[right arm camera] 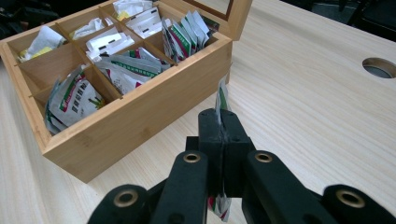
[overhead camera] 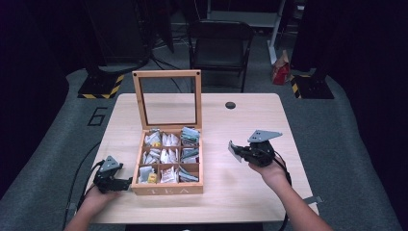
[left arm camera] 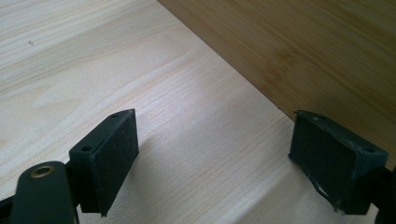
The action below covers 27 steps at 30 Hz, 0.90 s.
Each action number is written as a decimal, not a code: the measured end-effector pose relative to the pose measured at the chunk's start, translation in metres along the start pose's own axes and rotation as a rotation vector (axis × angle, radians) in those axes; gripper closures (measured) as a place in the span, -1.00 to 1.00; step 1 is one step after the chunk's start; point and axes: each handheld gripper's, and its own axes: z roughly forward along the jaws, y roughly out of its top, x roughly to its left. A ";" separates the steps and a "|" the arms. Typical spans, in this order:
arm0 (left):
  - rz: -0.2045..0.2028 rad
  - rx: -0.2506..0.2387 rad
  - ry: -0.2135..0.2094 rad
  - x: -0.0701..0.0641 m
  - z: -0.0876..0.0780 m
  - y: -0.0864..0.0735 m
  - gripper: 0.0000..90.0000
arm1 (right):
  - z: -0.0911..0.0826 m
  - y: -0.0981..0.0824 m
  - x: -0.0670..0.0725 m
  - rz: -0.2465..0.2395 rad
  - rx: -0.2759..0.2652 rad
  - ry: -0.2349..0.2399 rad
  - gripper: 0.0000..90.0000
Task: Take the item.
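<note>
The right gripper (right arm camera: 219, 135) is clenching a tea bag (right arm camera: 222, 100) edge-on between its pressed-together jaws, holding it above the table (overhead camera: 231, 192) to the right of the tea box (overhead camera: 167, 188), well apart from it. The left gripper (overhead camera: 126, 183) is resting spread wide and gripping nothing, just beside the box's left wall.

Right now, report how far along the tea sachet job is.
Done: the tea box stands with its lid up, and one tea sachet is out of it, clamped edge-on in the right gripper above the table beside the box. In hand: carrying that sachet. The left gripper rests open against the box's side. Left: setting the sachet down; many sachets remain in the compartments.
</note>
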 end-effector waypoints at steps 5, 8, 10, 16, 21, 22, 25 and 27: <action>0.000 0.000 0.000 0.000 0.000 0.000 -0.67 | 0.002 -0.007 0.000 0.008 0.005 -0.016 0.99; 0.000 0.000 0.000 0.000 0.000 0.000 -0.67 | 0.004 -0.010 0.000 0.013 0.005 -0.017 0.99; 0.000 0.000 0.000 0.000 0.000 0.000 -0.67 | 0.005 -0.014 -0.001 0.017 0.007 -0.018 0.99; 0.000 0.000 0.000 0.000 0.000 0.000 -0.67 | 0.007 -0.019 -0.003 0.027 0.012 -0.023 0.99; 0.000 0.000 0.000 0.000 0.000 0.000 -0.67 | 0.009 -0.024 -0.004 0.022 0.021 -0.030 0.99; 0.000 0.000 0.000 0.000 0.000 0.000 -0.67 | 0.009 -0.026 -0.005 0.023 0.023 -0.033 0.99; 0.000 0.000 0.000 0.000 0.000 0.000 -0.67 | 0.010 -0.029 -0.006 0.025 0.026 -0.039 0.99; 0.000 0.000 0.000 0.000 0.000 0.000 -0.67 | 0.012 -0.032 -0.006 0.032 0.031 -0.050 0.99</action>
